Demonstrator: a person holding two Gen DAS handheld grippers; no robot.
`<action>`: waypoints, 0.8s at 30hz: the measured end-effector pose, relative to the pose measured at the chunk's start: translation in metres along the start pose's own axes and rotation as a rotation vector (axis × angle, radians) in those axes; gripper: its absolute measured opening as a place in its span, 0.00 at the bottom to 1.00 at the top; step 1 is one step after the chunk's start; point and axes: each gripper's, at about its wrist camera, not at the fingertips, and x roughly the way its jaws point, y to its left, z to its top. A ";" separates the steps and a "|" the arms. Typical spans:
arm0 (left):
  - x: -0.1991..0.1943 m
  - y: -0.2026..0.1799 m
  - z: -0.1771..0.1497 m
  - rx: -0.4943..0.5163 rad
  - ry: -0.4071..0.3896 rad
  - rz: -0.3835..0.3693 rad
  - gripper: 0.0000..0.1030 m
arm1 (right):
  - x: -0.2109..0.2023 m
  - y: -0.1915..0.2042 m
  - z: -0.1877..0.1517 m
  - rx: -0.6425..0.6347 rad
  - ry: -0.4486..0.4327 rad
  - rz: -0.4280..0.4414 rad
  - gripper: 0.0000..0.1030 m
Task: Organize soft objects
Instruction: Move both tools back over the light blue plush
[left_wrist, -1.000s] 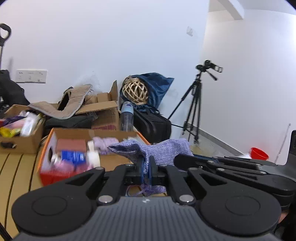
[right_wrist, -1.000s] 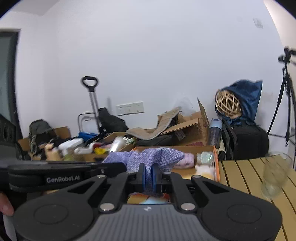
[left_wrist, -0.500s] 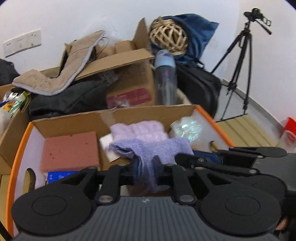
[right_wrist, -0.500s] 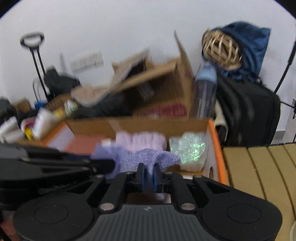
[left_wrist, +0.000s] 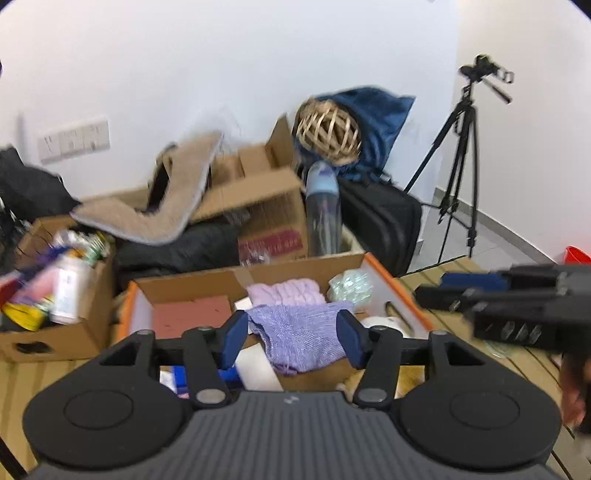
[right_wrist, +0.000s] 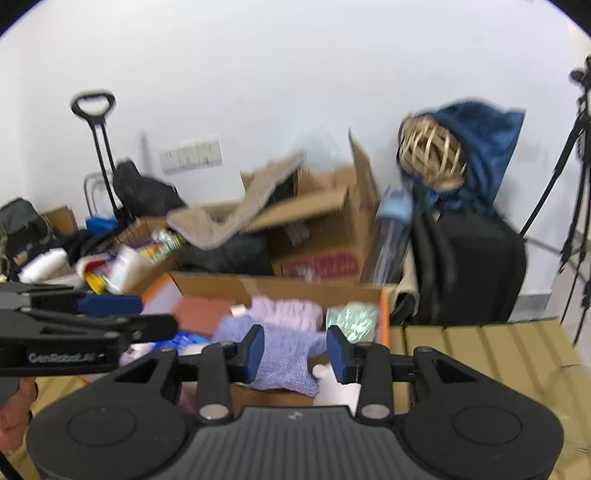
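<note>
A purple knitted cloth (left_wrist: 300, 334) lies in the orange-edged cardboard box (left_wrist: 384, 275), draped over the things inside. My left gripper (left_wrist: 291, 338) hangs just above it with its jaws opening, and the pads stand clear of the cloth. In the right wrist view the same cloth (right_wrist: 286, 356) sits between and beyond the jaws of my right gripper (right_wrist: 295, 349), which are also opening and do not press on it. A pale lilac knit (left_wrist: 286, 291) and a shiny green bundle (left_wrist: 349, 288) lie behind the cloth in the box.
A brick-red block (left_wrist: 192, 319) fills the box's left side. Another carton of bottles and packets (left_wrist: 55, 291) stands to the left. Behind are an open carton with a beige mat (left_wrist: 166, 210), a water bottle (left_wrist: 323, 208), a black case (left_wrist: 384, 221) and a tripod (left_wrist: 461, 166). A slatted wooden table (right_wrist: 480, 343) extends right.
Both grippers carried the purple cloth over the box, then opened and let it drop inside. They have since pulled back a little, and the cloth now rests free.
</note>
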 end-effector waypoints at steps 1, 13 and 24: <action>-0.018 -0.001 0.001 0.008 -0.014 0.002 0.55 | -0.018 0.002 0.004 -0.005 -0.016 0.000 0.39; -0.216 -0.023 -0.103 0.000 -0.184 0.005 0.69 | -0.221 0.066 -0.071 -0.148 -0.208 0.018 0.64; -0.327 -0.061 -0.282 0.012 -0.232 0.148 0.80 | -0.339 0.108 -0.255 -0.035 -0.165 0.074 0.82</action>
